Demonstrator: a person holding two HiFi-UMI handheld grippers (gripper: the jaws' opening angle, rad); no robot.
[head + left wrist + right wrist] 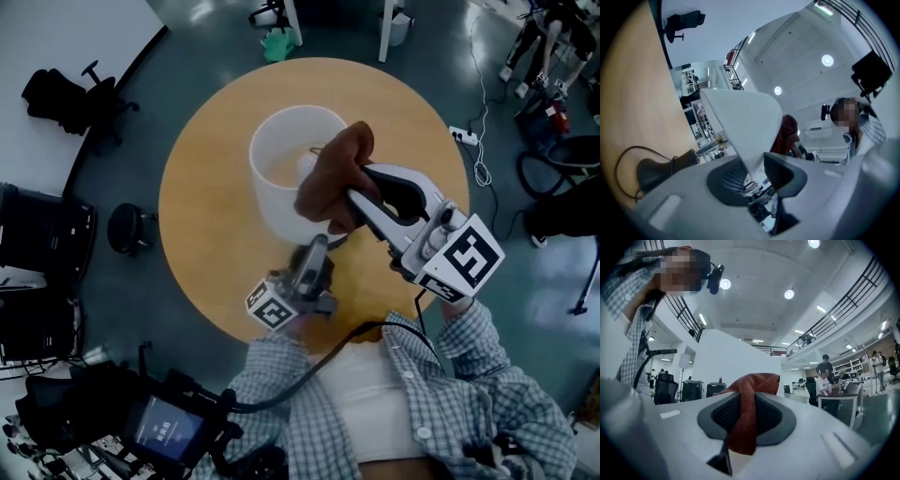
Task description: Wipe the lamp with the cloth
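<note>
A white lamp shade stands in the middle of the round wooden table, seen from above. My right gripper is shut on a rust-red cloth, which lies bunched against the shade's right rim. In the right gripper view the cloth hangs pinched between the pads. My left gripper reaches up to the shade's near lower edge. In the left gripper view a corner of the shade runs down between the pads, which close on it. The cloth shows behind the shade, and the lamp's dark base with its cord sits on the table.
Office chairs and a black stool stand left of the table, with black cases beyond. A power strip with a white cable lies on the floor at the right. People sit at a desk far off.
</note>
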